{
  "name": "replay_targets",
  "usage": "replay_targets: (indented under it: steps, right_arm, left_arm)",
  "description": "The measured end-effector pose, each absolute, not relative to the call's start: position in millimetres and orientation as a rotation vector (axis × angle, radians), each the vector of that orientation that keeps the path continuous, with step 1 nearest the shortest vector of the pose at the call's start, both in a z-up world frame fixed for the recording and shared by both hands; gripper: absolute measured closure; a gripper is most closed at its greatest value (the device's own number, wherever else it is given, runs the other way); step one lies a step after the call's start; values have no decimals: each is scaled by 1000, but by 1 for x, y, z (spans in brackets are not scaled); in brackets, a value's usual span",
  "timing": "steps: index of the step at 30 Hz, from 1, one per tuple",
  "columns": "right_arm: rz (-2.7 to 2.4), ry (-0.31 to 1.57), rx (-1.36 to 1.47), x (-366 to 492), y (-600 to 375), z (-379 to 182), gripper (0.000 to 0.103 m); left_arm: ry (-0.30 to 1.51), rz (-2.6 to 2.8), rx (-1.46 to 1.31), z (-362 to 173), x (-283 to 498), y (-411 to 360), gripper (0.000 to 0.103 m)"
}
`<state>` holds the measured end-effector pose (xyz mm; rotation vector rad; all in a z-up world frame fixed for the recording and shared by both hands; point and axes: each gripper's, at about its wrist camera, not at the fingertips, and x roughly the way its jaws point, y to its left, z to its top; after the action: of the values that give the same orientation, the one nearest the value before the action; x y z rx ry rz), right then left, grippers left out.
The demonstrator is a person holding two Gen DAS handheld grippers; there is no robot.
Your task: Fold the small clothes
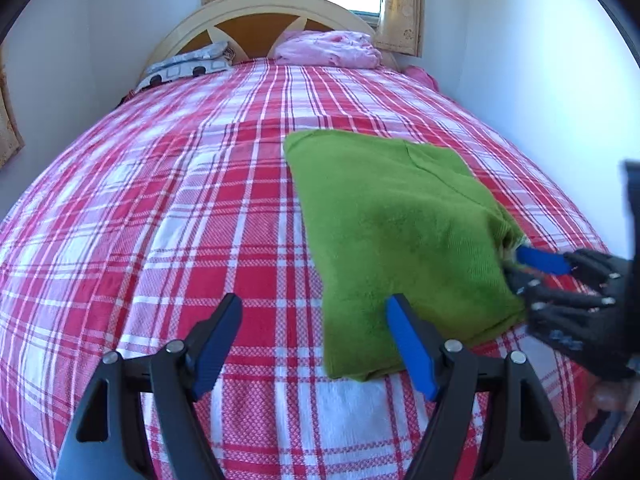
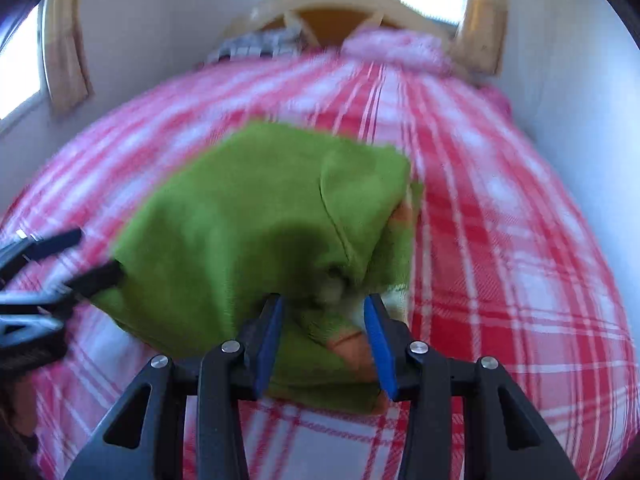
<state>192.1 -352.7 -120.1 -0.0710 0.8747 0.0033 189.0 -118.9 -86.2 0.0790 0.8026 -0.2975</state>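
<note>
Green and fleecy, the folded garment (image 1: pixel 400 240) lies on the red-and-white checked bedsheet (image 1: pixel 160 220), toward the bed's right side. The right gripper (image 2: pixel 324 340) sits at its near corner with the cloth bunched between its blue fingers (image 2: pixel 378 340); whether the pads press on it I cannot tell. The left gripper (image 1: pixel 316 344) stands wide apart, empty, one finger over the garment's near edge. At the bed's head are a pink pillow (image 1: pixel 328 50), a wooden headboard (image 1: pixel 256 20) and yellow curtains (image 1: pixel 400 4).
</note>
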Motion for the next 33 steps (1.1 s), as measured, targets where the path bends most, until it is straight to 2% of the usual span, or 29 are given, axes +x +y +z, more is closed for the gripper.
replay_targets:
  steps: [2,3,5,10,17,19,25,28,31,33]
  right_arm:
    - [26,883,-60,189,-364,-130,71]
    - [34,878,-38,184,-369,-131,91]
    - [55,884,41,171,-376,-133,96]
    - [6,833,152,131,-390,-132,98]
    - [11,834,391,123,-408,-131,97]
    - [-52,837,328,118,-405,-119,91]
    - [-98,672,73,137,-365,-74,91]
    - [-72,694,-7,176,-341,-82,91]
    - [-83,810,-42,217,-339,-109,92]
    - [-124,848,-102,226,-341,-125,102]
  left_arm:
    - [801,-306,84,-88,189,-119,26]
    - [799,-307,91,-89,189,-119,26]
    - [804,-310,89,-91,191,-118,26]
    - [808,-330,57,-91,198,-113,26]
    - [788,-311,128,-88,196,-116,24]
    - [780,-292,137,-88,198,-116,21]
    - [765,-257,179,-88,200,-125,21]
    - [761,-248,193,-85,200,-127,20]
    - [762,-217,200,-82,203,-126,10]
    - [750,-213,205,-80,205,-124,10]
